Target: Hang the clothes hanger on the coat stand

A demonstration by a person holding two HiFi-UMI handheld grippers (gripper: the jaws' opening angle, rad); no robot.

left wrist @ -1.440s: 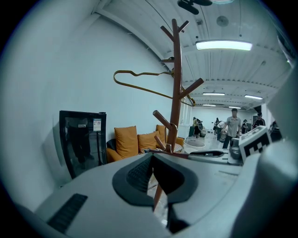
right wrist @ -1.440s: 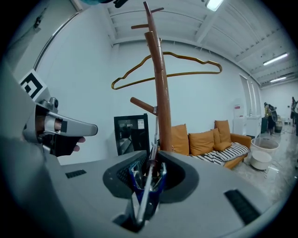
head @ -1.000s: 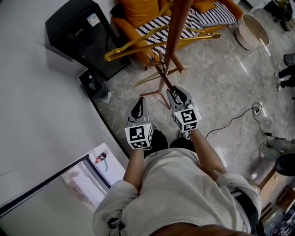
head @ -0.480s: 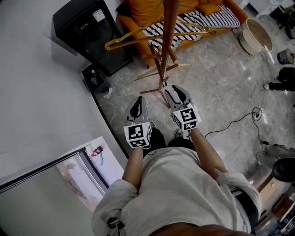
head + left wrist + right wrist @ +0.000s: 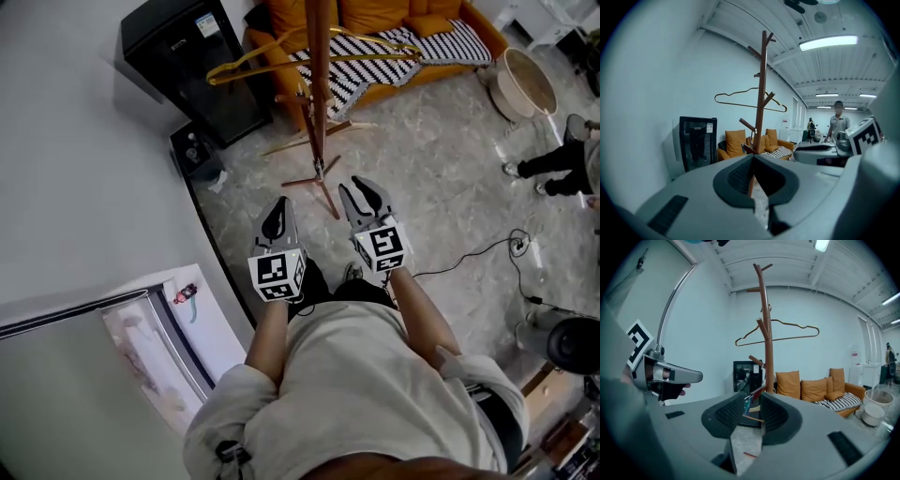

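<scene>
A gold wire hanger hangs on a branch of the brown wooden coat stand, free of both grippers. It shows the same way in the left gripper view, hanger on stand, and in the right gripper view, hanger on stand. My left gripper sits back from the stand's feet, its jaw tips meeting with nothing held. My right gripper is beside it, open and empty; its jaws have just been closing a little.
A black cabinet stands by the white wall, left of the stand. Behind the stand is an orange sofa with a striped blanket. A beige basin, a floor cable and a person's legs are to the right.
Both grippers have drawn back from the coat stand, which now sits farther up the head view. The hanger stays on its branch.
</scene>
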